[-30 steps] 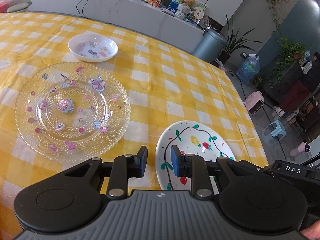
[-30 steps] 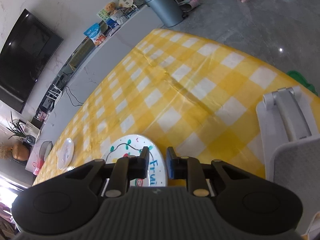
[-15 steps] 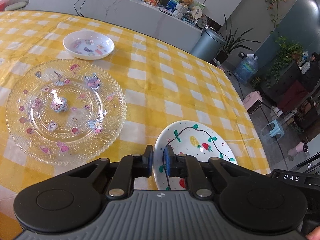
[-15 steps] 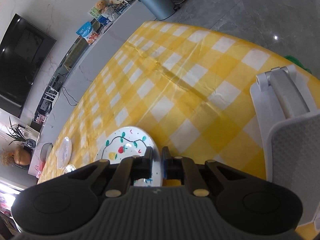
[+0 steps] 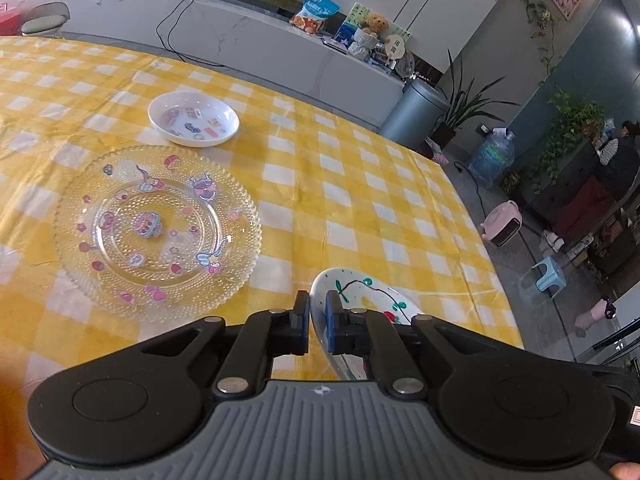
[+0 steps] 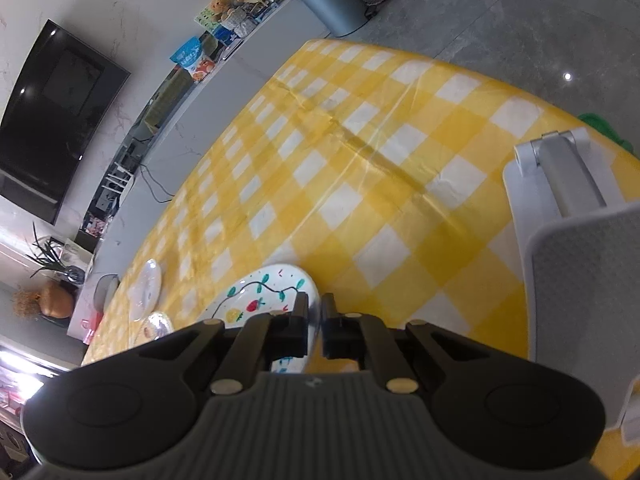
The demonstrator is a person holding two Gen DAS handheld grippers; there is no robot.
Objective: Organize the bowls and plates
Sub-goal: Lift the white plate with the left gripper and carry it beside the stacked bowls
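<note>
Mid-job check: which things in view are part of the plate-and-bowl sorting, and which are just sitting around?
Job:
fruit-painted plate, gripped at its rim by left gripper and right gripper
clear glass plate
small white bowl

Bystanders:
grey stand on the table
bin
snack bag

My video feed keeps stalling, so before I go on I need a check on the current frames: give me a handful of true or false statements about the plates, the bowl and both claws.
1. The left claw is shut on the rim of the fruit-painted plate. True.
2. The right claw is open and grips nothing. False: it is shut on the same plate's rim.
3. The clear glass plate lies flat on the checked tablecloth. True.
4. The small white bowl sits stacked on the glass plate. False: it stands apart, beyond that plate.
5. The fruit-painted plate lies flat on the cloth. False: it is tilted, one edge raised.
</note>
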